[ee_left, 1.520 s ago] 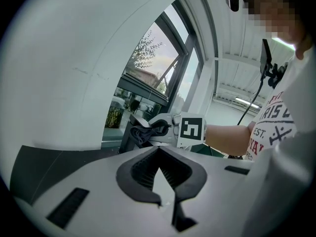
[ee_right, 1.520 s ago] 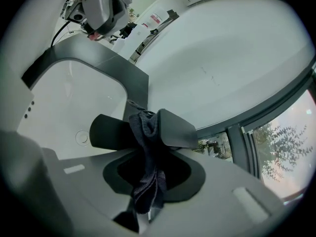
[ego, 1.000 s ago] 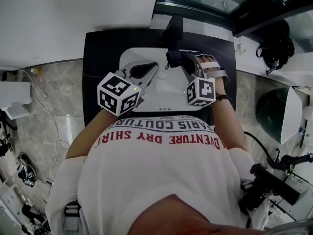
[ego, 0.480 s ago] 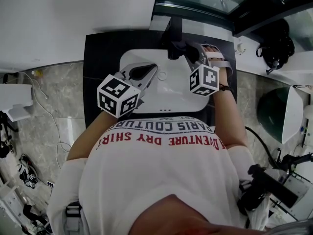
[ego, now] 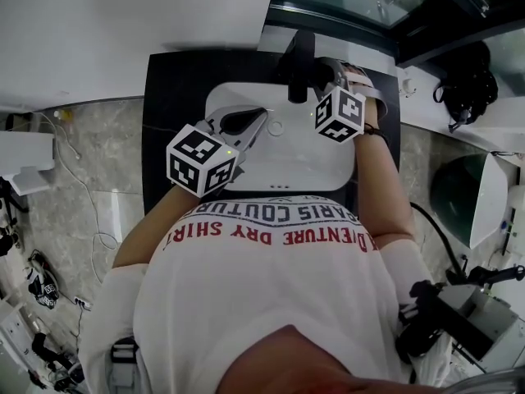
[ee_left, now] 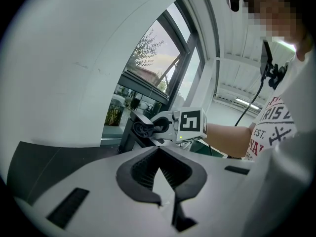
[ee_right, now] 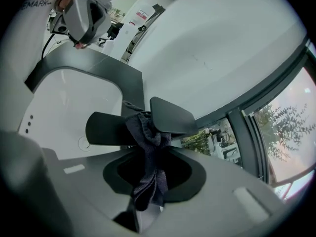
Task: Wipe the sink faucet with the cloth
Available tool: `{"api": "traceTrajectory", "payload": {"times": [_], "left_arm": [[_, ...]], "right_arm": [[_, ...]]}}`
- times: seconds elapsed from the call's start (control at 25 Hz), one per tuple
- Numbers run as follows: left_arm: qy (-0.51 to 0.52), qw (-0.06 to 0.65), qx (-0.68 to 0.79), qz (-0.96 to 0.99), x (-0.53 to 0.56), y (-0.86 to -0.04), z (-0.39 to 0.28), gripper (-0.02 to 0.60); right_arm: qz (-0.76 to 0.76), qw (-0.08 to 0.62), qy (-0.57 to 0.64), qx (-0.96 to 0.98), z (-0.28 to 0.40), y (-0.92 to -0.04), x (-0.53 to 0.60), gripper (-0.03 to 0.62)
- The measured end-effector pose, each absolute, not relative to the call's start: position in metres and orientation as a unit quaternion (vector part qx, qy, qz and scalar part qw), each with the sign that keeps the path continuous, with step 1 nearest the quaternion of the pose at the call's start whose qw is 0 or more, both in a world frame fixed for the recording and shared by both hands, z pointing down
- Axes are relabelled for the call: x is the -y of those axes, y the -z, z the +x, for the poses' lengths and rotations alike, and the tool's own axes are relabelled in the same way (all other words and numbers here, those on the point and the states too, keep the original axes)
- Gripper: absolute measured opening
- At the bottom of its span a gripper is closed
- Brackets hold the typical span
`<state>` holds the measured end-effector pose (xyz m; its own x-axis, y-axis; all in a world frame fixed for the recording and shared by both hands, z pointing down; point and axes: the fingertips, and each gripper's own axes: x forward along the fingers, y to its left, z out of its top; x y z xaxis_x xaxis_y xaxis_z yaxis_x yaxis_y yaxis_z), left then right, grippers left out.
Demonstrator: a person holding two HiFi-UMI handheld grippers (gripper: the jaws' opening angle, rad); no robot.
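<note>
R hand-held gripper [ee_right: 150,149] pinching dark cloth [ee_right: 148,174], cloth up against black faucet [ego: 297,56], far side of sink [ego: 305,161], L hand-held gripper [ee_left: 159,154] pressed together, empty, over sink's left.

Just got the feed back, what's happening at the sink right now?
A person stands over the white sink with a gripper in each hand. The right gripper is shut on a dark cloth and holds it against the black faucet at the back of the basin. The left gripper hovers over the basin with its jaws together and nothing between them.
</note>
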<state>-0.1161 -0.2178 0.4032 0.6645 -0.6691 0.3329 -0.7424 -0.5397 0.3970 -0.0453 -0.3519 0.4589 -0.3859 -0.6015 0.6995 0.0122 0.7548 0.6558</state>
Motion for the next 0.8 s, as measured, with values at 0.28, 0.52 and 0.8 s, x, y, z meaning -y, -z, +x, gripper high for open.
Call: {"api": "traceTrajectory", "payload": {"times": [0.28,0.52,0.8], "left_arm": [[-0.069,0.261,0.404,0.874,0.22,-0.405,-0.117,0.002],[-0.076,0.262,0.4,0.875,0.22,-0.405,-0.114,0.002],[-0.081,0.261,0.39,0.879,0.219,-0.404,-0.104,0.002]], "right_arm": [[0.209,0.497,0.26,0.801,-0.049,-0.448,0.356,0.077],[0.23,0.473,0.272,0.806,-0.044,-0.435,0.354,0.077],[0.233,0.457,0.281,0.811,-0.035,-0.433,0.321,0.077]]}}
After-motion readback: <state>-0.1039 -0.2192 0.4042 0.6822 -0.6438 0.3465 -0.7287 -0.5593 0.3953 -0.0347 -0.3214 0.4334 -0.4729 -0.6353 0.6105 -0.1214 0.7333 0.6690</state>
